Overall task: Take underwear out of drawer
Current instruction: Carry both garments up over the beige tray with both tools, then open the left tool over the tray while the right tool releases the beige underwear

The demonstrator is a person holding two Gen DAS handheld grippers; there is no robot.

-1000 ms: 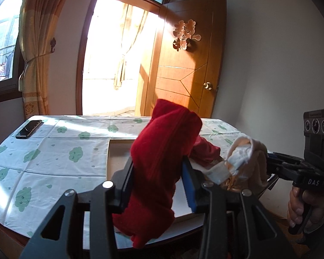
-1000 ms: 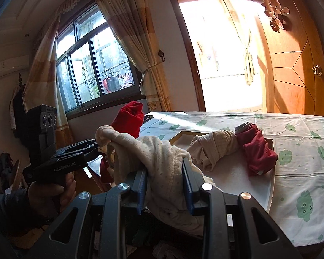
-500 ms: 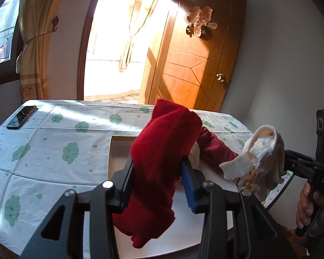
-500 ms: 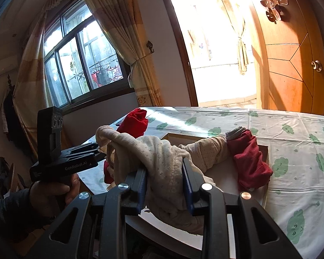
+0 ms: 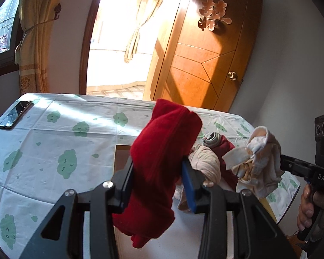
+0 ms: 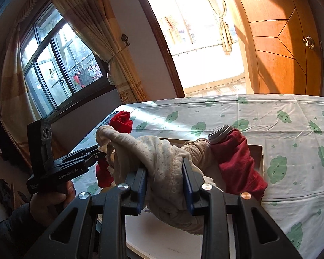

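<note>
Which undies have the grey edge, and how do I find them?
Find the table with the cloud tablecloth, then the open drawer set into it. Two bundles lie inside; pick the dark red underwear, the only one with a grey waistband, right of the beige bundle.

Close wrist views; shared drawer (image 5: 118, 157)

Wooden door (image 5: 207, 56), curtained window (image 6: 60, 64), sunlit doorway (image 5: 118, 43)
</note>
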